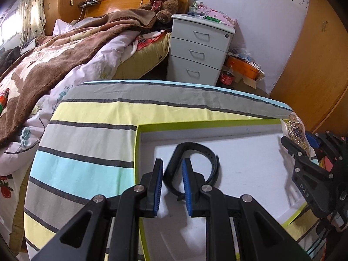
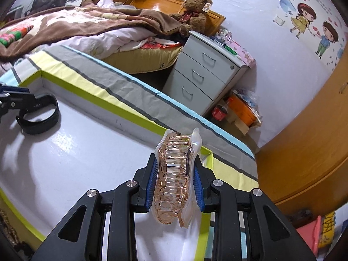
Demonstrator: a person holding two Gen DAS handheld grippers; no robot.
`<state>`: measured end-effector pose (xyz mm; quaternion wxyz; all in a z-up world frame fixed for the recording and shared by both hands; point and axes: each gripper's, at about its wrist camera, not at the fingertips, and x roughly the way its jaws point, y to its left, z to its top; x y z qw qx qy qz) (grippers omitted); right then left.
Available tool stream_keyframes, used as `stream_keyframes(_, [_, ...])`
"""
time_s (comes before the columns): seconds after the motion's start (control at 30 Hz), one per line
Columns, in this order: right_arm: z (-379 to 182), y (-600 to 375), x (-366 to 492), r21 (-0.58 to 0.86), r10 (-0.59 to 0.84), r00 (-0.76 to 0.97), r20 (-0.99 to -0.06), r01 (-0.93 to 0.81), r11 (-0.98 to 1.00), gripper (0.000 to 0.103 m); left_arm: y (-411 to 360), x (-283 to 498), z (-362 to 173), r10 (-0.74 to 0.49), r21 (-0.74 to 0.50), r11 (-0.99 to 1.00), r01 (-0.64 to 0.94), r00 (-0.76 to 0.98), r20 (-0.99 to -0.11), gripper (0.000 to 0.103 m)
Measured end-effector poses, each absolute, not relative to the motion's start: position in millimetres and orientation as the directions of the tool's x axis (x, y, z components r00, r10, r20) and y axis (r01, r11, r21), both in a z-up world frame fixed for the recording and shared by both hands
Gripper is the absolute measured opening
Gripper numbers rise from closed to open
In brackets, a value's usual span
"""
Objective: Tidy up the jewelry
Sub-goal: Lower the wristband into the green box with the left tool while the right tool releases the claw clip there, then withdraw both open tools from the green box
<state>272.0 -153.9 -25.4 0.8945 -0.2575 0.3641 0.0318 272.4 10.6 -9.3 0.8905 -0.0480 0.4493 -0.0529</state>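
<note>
A shallow white tray with a lime-green rim (image 1: 195, 123) (image 2: 91, 96) lies on a striped cloth. A black wristband (image 1: 204, 156) (image 2: 41, 117) lies inside the tray. My left gripper (image 1: 173, 184) is open; its blue pads straddle one side of the band without closing on it. It also shows in the right wrist view (image 2: 15, 100). My right gripper (image 2: 175, 184) is shut on a clear pink hair claw clip (image 2: 174, 178), held above the tray's right corner. The clip (image 1: 295, 130) and the right gripper (image 1: 304, 158) show at the right edge of the left wrist view.
The striped cloth (image 1: 91, 143) covers the work surface. Behind it stand a bed with a brown blanket (image 1: 65, 43), a teddy bear (image 1: 162, 0), a white drawer unit (image 1: 200, 47) and an orange box (image 1: 243, 67) on the floor. Wooden wardrobe doors (image 2: 304, 152) are on the right.
</note>
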Motion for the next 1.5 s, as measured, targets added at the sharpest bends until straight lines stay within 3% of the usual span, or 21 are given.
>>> stream_keyframes(0.23, [-26.8,-150.0,272.6,-0.451,-0.131,0.742,-0.657,-0.248,0.858,0.031,11.3,276.0,-15.9,-0.139,-0.138,0.989,0.045,0.579,-0.804,0.02])
stream_keyframes(0.73, [-26.1,-149.5,269.9,-0.437,-0.119,0.744,-0.658,-0.248,0.865,0.032,5.5,273.4,-13.2,-0.149,-0.143,0.988,0.057,0.578,-0.802,0.042])
stream_keyframes(0.77, [-25.1,-149.4,269.3,-0.427,-0.106,0.743,-0.661,-0.257,0.867,0.032,5.0,272.8,-12.7,-0.15,-0.142,0.988,0.058,0.578,-0.802,0.044])
stream_keyframes(0.9, [-19.9,-148.8,264.9,-0.4,-0.064,0.751,-0.657,-0.276,0.874,0.052,4.6,271.2,-11.1,-0.154,-0.147,0.987,0.06,0.583,-0.798,0.048])
stream_keyframes(1.5, [14.4,-145.9,224.5,-0.316,0.014,0.795,-0.606,-0.257,0.913,0.054,4.6,237.8,17.0,-0.15,-0.137,0.988,0.07,0.629,-0.763,0.062])
